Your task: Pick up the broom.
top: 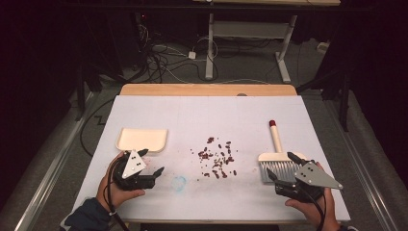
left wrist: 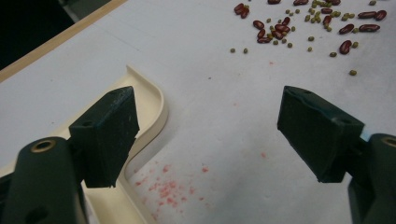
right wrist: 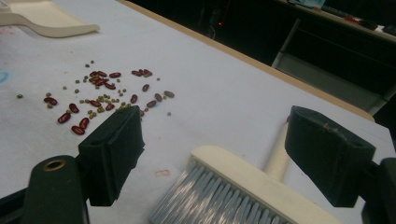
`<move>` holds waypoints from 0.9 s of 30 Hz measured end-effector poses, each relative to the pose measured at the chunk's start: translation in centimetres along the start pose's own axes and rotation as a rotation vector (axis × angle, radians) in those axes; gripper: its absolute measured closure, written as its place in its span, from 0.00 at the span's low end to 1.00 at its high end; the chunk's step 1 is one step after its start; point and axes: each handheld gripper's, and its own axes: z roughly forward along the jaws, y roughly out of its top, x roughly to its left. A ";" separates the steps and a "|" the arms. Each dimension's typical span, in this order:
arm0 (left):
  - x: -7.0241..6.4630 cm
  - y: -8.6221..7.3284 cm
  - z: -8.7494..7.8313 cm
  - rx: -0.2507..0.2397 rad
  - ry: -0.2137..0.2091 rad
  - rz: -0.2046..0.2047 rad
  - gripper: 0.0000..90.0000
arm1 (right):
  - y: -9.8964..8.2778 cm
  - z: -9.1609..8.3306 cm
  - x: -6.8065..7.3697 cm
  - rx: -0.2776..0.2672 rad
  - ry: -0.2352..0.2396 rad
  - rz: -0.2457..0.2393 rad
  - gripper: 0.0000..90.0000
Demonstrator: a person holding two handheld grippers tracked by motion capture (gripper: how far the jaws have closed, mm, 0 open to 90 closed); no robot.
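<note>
A cream dustpan [top: 142,139] lies flat at the left of the white table [top: 202,115]. Red beans and small green ones [top: 216,159] are scattered mid-table. A hand brush [top: 276,144] with a cream handle, a red tip and grey bristles lies at the right. My left gripper [top: 151,161] stands open just in front of the dustpan; in the left gripper view its jaws [left wrist: 210,105] are wide apart, the left one over the dustpan's rim [left wrist: 156,100], with nothing between them. My right gripper [top: 280,164] is open and straddles the brush head [right wrist: 233,182] without touching it.
A pink smear [left wrist: 168,189] and a faint blue mark [top: 179,183] stain the table near the left gripper. The table's wooden far edge [top: 207,89] faces a floor with cables [top: 163,57] and a white desk frame [top: 245,33].
</note>
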 end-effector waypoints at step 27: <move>-0.7 0.2 0.4 0.015 -0.030 0.033 0.22 | 1.5 3.5 -3.9 0.255 -0.094 0.084 0.26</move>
